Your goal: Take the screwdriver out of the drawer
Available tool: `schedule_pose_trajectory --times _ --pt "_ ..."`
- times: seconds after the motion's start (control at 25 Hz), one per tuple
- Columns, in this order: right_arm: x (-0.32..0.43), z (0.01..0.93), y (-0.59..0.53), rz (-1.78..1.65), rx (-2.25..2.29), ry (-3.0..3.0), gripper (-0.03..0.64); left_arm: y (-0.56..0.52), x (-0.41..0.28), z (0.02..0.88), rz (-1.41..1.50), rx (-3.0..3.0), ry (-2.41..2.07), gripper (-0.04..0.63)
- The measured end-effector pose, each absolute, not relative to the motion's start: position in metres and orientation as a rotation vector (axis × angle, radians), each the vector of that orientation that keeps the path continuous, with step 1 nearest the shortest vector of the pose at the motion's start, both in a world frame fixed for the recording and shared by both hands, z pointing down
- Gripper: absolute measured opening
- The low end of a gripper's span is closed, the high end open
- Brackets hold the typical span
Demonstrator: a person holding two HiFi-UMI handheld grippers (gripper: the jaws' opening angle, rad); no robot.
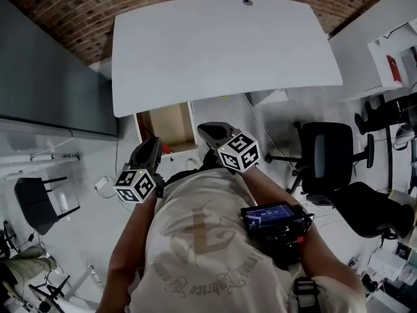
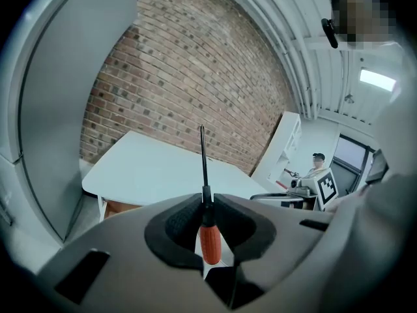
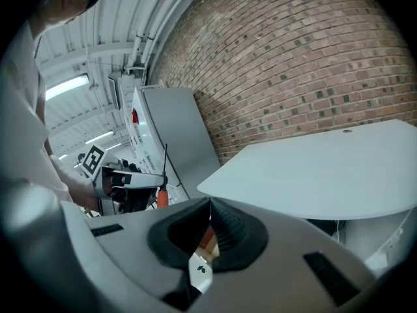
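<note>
My left gripper (image 2: 207, 197) is shut on the screwdriver (image 2: 209, 240). Its orange handle sits between the pads and its thin dark shaft (image 2: 203, 155) sticks straight up past the jaws. In the head view the left gripper (image 1: 151, 147) hangs in front of the open wooden drawer (image 1: 168, 124) under the white table (image 1: 221, 44). My right gripper (image 1: 212, 132) is held beside it to the right, at the drawer's right edge. In the right gripper view its jaws (image 3: 210, 204) meet at the tips with nothing between them, and the left gripper (image 3: 130, 184) with the screwdriver (image 3: 161, 197) shows at the left.
A tall grey cabinet (image 1: 45, 77) stands left of the table. A black office chair (image 1: 326, 152) is at the right, another black chair (image 1: 39, 204) at the lower left. White shelving (image 1: 391, 51) is at the far right. A brick wall (image 2: 189, 64) runs behind the table.
</note>
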State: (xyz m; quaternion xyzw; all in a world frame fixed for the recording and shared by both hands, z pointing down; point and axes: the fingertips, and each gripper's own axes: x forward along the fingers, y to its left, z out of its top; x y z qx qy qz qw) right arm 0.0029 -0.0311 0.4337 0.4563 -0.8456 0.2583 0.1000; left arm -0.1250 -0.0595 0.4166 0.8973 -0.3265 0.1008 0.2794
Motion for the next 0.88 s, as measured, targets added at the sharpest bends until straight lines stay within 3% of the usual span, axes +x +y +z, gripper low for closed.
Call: schedule_pose_trajectory --times 0.88 --pt "0.006 0.402 -0.011 0.701 1.333 -2.487 0.023 -0.045 -0.114 0.377 0.233 2.540 -0.801 0.067"
